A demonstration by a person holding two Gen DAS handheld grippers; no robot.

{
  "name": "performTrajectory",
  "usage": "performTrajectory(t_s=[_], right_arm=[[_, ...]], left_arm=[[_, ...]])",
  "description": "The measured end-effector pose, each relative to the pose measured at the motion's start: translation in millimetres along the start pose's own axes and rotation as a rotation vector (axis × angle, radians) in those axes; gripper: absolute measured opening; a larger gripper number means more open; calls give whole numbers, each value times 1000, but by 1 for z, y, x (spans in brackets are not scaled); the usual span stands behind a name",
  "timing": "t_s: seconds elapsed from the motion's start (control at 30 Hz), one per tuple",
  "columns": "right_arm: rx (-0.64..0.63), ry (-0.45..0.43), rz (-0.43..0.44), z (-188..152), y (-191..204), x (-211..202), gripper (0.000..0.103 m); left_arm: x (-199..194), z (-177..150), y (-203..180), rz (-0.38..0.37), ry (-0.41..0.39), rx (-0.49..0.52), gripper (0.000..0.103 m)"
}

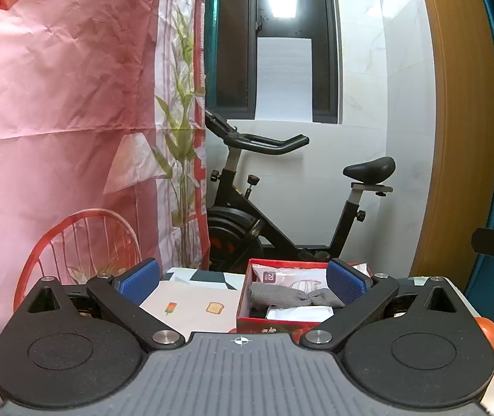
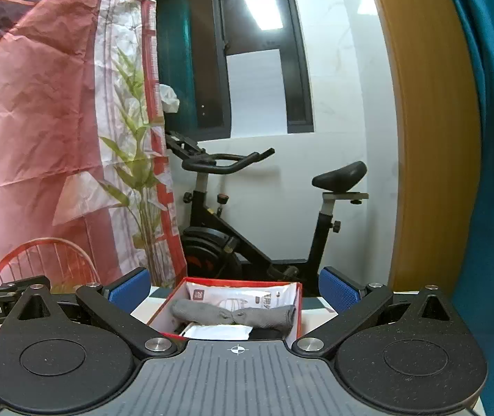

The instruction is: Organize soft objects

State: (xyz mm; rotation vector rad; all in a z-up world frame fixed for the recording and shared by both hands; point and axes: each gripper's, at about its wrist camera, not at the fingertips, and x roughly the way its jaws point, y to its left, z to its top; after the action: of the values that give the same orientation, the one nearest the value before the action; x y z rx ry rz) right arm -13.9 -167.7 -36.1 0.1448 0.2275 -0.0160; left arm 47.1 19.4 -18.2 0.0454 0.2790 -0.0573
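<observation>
A red box [image 1: 247, 324] [image 2: 162, 306] stands on the table. In it lie a grey rolled cloth [image 1: 292, 296] [image 2: 233, 313], a white packet [image 1: 281, 274] [image 2: 240, 294] behind it and a white packet [image 1: 299, 313] [image 2: 217, 331] in front. My left gripper [image 1: 243, 280] is open and empty, above the table, with the box between and beyond its blue pads [image 1: 141, 279]. My right gripper [image 2: 235, 289] is open and empty, with the box straight ahead between its fingers. Each gripper shows at the edge of the other's view.
The table [image 1: 191, 305] has a white cover with small food pictures. An orange object [image 1: 489, 331] lies at its right edge. Behind are an exercise bike [image 1: 274, 208] [image 2: 257, 215], a pink printed backdrop [image 1: 56, 121] at left, and a blue curtain [image 2: 489, 138] at right.
</observation>
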Motion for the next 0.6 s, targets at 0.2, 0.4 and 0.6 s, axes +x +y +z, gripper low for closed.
performTrajectory(t_s=[0.2, 0.4, 0.6], right_arm=[[3, 2, 0, 0, 0, 1, 103], [3, 2, 0, 0, 0, 1, 103], [4, 4, 0, -1, 0, 1, 103]], left_arm=[[0, -1, 0, 0, 9, 1, 103], [-1, -1, 0, 0, 13, 2, 103], [-2, -2, 0, 0, 19, 0, 103]])
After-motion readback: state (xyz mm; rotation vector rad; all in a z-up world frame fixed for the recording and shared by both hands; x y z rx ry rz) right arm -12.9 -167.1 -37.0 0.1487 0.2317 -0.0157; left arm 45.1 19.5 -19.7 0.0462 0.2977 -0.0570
